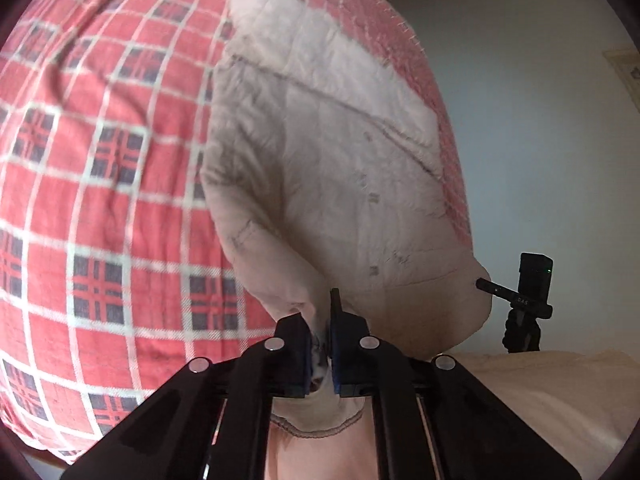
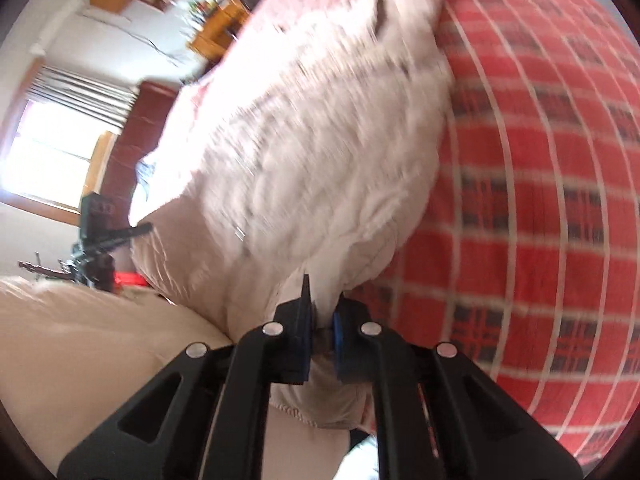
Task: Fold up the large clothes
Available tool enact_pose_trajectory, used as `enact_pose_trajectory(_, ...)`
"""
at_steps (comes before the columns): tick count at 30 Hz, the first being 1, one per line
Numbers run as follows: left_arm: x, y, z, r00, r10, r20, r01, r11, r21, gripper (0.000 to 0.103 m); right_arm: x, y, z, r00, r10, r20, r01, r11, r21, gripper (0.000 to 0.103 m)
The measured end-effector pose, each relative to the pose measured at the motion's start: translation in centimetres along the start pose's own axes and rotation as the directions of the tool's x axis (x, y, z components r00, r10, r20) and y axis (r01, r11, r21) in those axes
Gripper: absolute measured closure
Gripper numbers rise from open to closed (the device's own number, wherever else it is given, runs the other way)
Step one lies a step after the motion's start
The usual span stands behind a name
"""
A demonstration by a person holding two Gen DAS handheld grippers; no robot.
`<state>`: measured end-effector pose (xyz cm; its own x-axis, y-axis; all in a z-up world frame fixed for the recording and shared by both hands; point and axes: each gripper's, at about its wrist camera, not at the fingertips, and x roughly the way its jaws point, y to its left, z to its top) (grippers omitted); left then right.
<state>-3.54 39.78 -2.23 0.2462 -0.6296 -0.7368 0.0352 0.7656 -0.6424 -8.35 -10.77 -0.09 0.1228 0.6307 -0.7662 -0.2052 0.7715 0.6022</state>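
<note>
A large pale beige quilted coat [image 1: 320, 152] with a fluffy lining is held up over a bed. My left gripper [image 1: 320, 336] is shut on a bunched edge of the coat, with cloth squeezed between its blue pads. In the right wrist view the same coat [image 2: 304, 152] stretches away, blurred by motion. My right gripper [image 2: 320, 320] is shut on another part of the coat's edge. A stitched hem [image 2: 312, 416] hangs just behind its fingers.
A red, white and navy checked bedspread [image 1: 100, 160] covers the bed beneath the coat. A black camera on a tripod [image 1: 528, 300] stands beside the bed. A window [image 2: 52, 160], a dark red headboard [image 2: 132, 140] and wooden shelves [image 2: 208, 28] lie beyond.
</note>
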Motion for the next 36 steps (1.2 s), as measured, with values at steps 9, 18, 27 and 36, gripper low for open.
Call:
enact_pose_trajectory(9, -1.4, -1.1, 7.0, 0.988, -0.013, 0.156, 0.001, 0.997, 0.075, 0.097, -2.8, 0.1, 6.4, 0.991, -0.019, 0.133, 0.024, 0.999, -0.042, 0.096)
enact_pose_trajectory(18, 0.6, 1.4, 15.4, 0.968, -0.008, 0.249, -0.006, 0.998, 0.055, 0.097, -2.4, -4.7, 14.1, 0.983, 0.001, 0.185, -0.008, 0.999, 0.037, 0.096)
enact_pose_trajectory(27, 5.6, 6.3, 21.6, 0.978, 0.005, 0.207, 0.008, 0.998, -0.062, 0.097, 1.0, -8.4, 20.3, 0.986, 0.043, 0.16, -0.064, 0.99, 0.128, 0.096)
enact_pose_trajectory(36, 7.6, 9.5, 24.4, 0.982, -0.105, 0.156, 0.133, 0.974, -0.183, 0.09, 2.5, -11.0, 23.4, 0.986, 0.121, 0.114, -0.145, 0.962, 0.233, 0.071)
